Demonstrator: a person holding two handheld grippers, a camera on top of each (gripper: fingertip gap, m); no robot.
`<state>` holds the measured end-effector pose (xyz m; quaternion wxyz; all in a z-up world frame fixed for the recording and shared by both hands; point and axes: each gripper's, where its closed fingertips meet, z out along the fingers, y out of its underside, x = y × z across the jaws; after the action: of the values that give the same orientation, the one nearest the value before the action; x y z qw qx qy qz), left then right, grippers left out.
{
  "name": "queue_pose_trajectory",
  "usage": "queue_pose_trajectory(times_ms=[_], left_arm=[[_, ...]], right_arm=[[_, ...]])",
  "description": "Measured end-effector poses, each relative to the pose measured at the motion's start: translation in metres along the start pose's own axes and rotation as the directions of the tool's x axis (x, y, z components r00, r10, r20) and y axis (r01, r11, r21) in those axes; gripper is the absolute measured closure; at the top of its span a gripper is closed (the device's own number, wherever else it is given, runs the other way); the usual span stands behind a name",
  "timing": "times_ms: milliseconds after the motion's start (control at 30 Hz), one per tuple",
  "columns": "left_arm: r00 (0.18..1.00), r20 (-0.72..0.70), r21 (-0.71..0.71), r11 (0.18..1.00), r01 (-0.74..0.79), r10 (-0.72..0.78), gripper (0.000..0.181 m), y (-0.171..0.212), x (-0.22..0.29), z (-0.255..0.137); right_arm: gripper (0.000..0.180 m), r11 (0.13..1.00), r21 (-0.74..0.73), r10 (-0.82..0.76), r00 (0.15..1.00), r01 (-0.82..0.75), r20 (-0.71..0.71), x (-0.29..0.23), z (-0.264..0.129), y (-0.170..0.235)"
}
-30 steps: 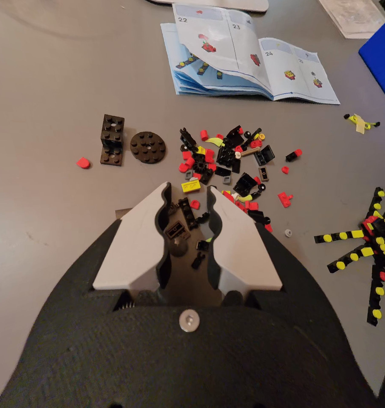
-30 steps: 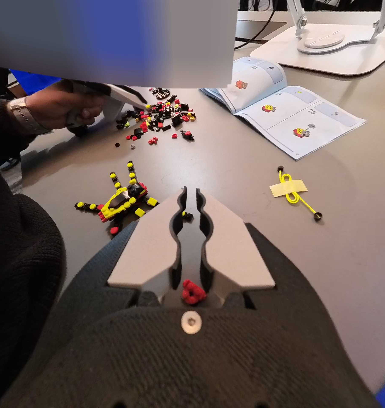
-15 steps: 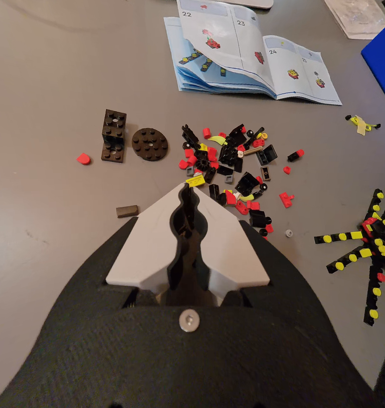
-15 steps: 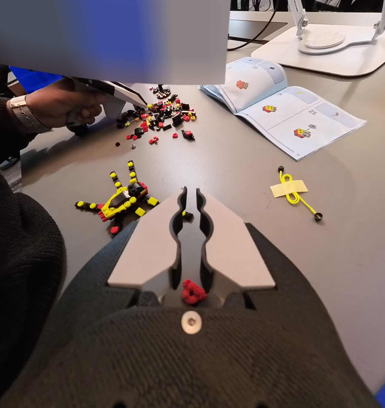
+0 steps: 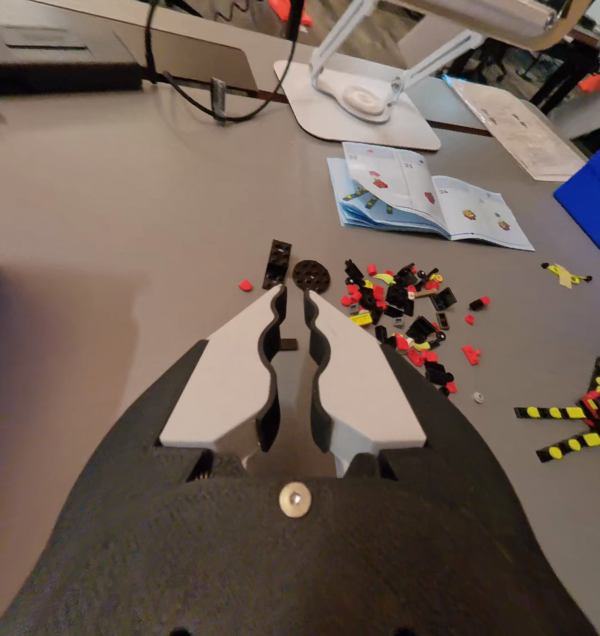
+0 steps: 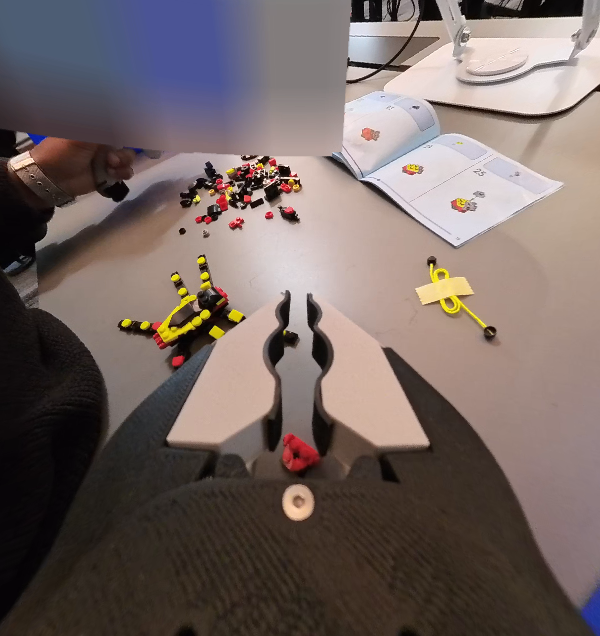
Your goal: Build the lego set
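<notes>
My left gripper (image 5: pixel 295 290) is slightly open and empty above the grey table, left of the loose pile of black, red and yellow lego pieces (image 5: pixel 395 306). A dark brown tile (image 5: pixel 289 344) lies on the table under its fingers. A black plate (image 5: pixel 277 263), a round black plate (image 5: pixel 310 276) and a red piece (image 5: pixel 245 285) lie just past its tips. My right gripper (image 6: pixel 297 294) is shut on a red lego piece (image 6: pixel 298 454) wedged at the base of its fingers. The black-and-yellow spider model (image 6: pixel 192 316) lies to its left and shows in the left wrist view (image 5: pixel 594 423).
The open instruction booklet (image 5: pixel 429 199) lies behind the pile. A yellow string with tape (image 6: pixel 446 296) lies right of my right gripper. A white monitor stand base (image 5: pixel 360 103) and cables stand at the back. A person's hand (image 6: pixel 71 168) is at the left. A blue object (image 5: pixel 594 199) is at the right edge. To reach the black plate (image 5: pixel 277 263) in a straight line is about 6 cm for my left fingers, about 35 cm for my right.
My left gripper closed in the loose pile, then lifted away to the left and opened slightly. My right gripper has stayed still with the red piece.
</notes>
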<state>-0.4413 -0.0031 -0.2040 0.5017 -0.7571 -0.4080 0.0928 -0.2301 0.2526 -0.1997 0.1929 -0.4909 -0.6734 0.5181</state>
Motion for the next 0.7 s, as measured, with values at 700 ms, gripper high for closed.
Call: queue_pose_trajectory(times_ms=[700], left_arm=[[0.966, -0.184, -0.031, 0.981, -0.190, 0.182, 0.181, 0.014, 0.050, 0.005]], right_arm=[[0.172, 1.000, -0.007, 0.000, 1.000, 0.000, -0.001, 0.000, 0.001, 0.001]])
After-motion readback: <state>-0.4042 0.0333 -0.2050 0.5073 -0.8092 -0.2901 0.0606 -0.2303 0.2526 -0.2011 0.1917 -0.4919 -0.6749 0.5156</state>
